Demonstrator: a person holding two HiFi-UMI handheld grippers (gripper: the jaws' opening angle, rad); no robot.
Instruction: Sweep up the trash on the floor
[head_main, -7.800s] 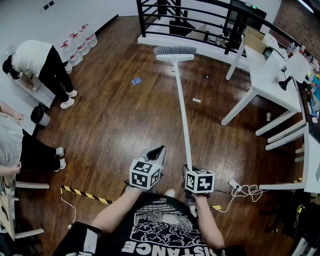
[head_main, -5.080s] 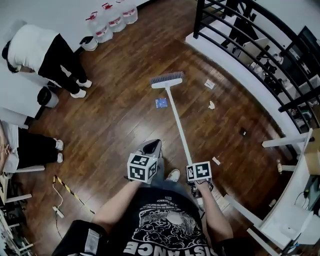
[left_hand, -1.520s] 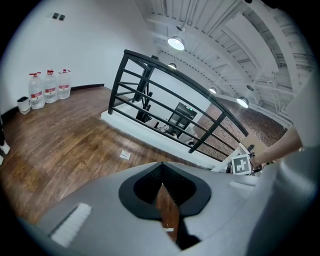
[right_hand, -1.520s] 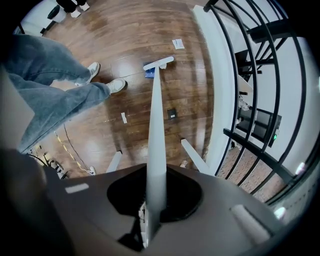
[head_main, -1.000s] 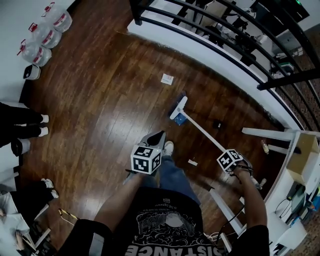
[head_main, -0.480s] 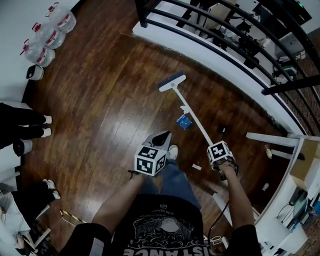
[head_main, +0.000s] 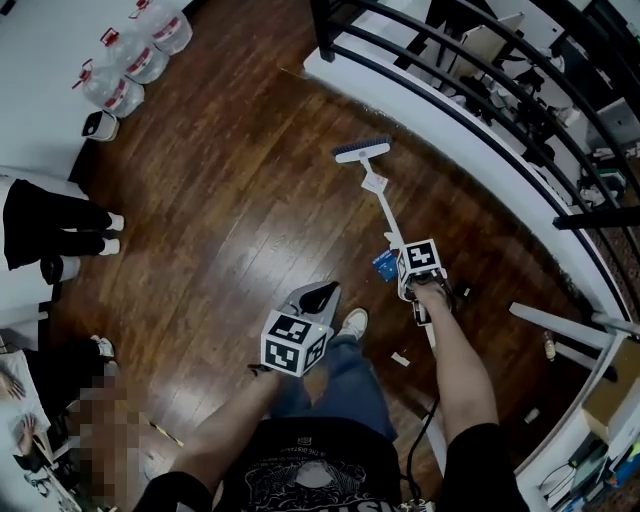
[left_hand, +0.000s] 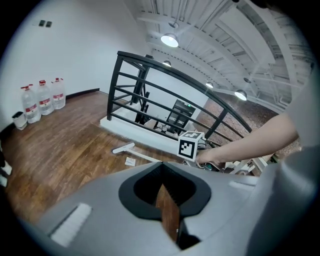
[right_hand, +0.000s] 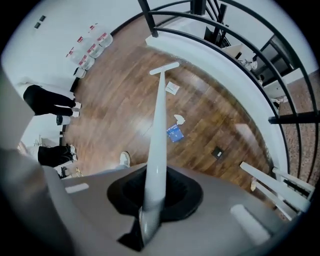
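Note:
My right gripper (head_main: 412, 276) (right_hand: 146, 220) is shut on the white handle of a broom (right_hand: 159, 120). The broom head (head_main: 362, 150) (right_hand: 164, 67) rests on the wood floor near the railing's white base. A blue packet (head_main: 385, 263) (right_hand: 174, 132) lies beside the handle, with a crumpled white scrap (right_hand: 179, 119) and a white paper (right_hand: 172, 88) (left_hand: 130, 161) close by. A small black square (right_hand: 217, 152) and a white scrap (head_main: 400, 358) lie further right. My left gripper (head_main: 320, 293) (left_hand: 167, 215) hangs over my leg, jaws together with nothing in them.
A black railing (head_main: 470, 95) on a white base curves along the far right. Water bottles (head_main: 130, 65) stand by the left wall. A person's legs (head_main: 60, 225) are at the left edge. White table legs (head_main: 560, 325) and a cable (head_main: 425, 430) lie at the right.
The broom head has slid away from me toward the railing, and my right gripper has moved forward and left along with it. The blue packet now lies beside my right gripper. The left gripper barely moved.

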